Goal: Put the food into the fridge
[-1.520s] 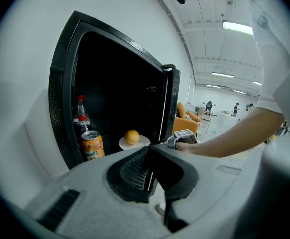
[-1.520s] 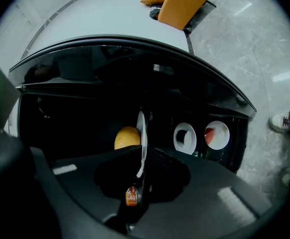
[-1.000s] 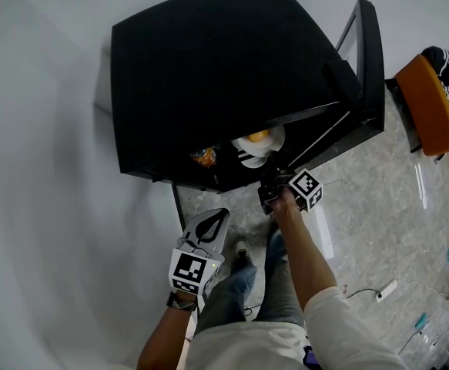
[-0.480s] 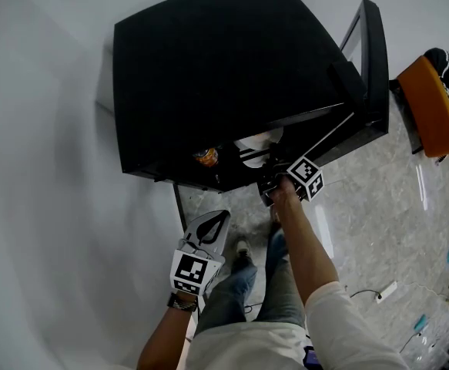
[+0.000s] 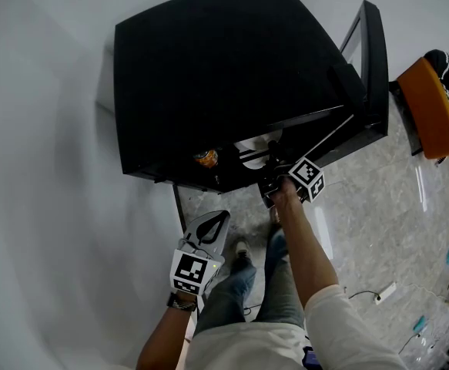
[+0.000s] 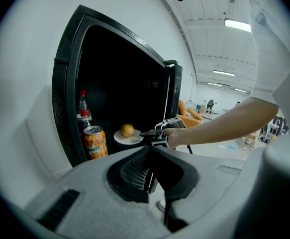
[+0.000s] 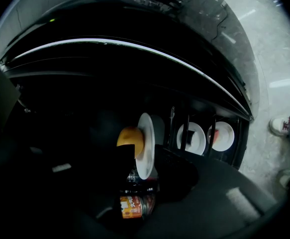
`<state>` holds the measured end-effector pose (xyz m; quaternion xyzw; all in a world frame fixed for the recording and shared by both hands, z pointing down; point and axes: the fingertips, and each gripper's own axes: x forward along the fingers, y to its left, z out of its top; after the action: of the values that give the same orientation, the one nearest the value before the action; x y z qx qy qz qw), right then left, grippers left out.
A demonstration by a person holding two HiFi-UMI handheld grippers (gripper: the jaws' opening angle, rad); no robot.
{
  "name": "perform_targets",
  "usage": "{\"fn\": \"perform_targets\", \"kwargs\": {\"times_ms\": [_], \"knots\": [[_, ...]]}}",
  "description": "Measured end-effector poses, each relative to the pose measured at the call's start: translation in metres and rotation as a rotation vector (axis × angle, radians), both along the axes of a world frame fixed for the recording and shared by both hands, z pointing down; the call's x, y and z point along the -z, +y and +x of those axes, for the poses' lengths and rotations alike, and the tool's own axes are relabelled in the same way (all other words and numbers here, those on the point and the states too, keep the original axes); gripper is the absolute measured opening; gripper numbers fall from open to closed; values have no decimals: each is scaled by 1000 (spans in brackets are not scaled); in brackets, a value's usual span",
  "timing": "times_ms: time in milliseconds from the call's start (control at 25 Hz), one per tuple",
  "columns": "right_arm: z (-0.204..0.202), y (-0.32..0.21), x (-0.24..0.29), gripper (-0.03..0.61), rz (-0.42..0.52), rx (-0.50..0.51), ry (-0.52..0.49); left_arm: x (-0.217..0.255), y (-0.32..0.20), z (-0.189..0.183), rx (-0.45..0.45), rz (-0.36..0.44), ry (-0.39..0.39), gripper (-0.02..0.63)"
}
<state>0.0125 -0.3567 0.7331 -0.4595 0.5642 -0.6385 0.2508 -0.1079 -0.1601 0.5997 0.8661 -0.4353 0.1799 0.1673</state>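
Orange [image 6: 127,130] on its white plate [image 6: 130,139] sits on a shelf inside the open black fridge [image 6: 120,73].

Head view: the plate shows just under the fridge's front edge, with a soda can [image 5: 206,158] at its nine o'clock. The right tongs [image 5: 270,160] reach in from its four o'clock. The left tongs [image 5: 216,220] hang at seven o'clock, well apart from the fridge.

Left gripper view: the left tongs are pressed together with nothing between them. Beyond them, the can and a bottle [image 6: 83,103] stand at the plate's nine o'clock.

Right gripper view: the right tongs have just been spreading. The plate's rim stands between the parted jaws, unpinched.
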Motion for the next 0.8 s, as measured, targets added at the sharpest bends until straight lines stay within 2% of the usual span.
{"fn": "perform_targets", "kwargs": {"times_ms": [120, 560, 800], "knots": [[2, 5, 2, 152, 6, -1, 11, 1, 0, 2, -1, -4, 3, 5], [9, 26, 3, 155, -10, 2, 24, 6, -1, 0, 0, 4, -5, 5], [16, 40, 32, 153, 10, 21, 47, 29, -6, 7, -11, 49, 2, 5]]}}
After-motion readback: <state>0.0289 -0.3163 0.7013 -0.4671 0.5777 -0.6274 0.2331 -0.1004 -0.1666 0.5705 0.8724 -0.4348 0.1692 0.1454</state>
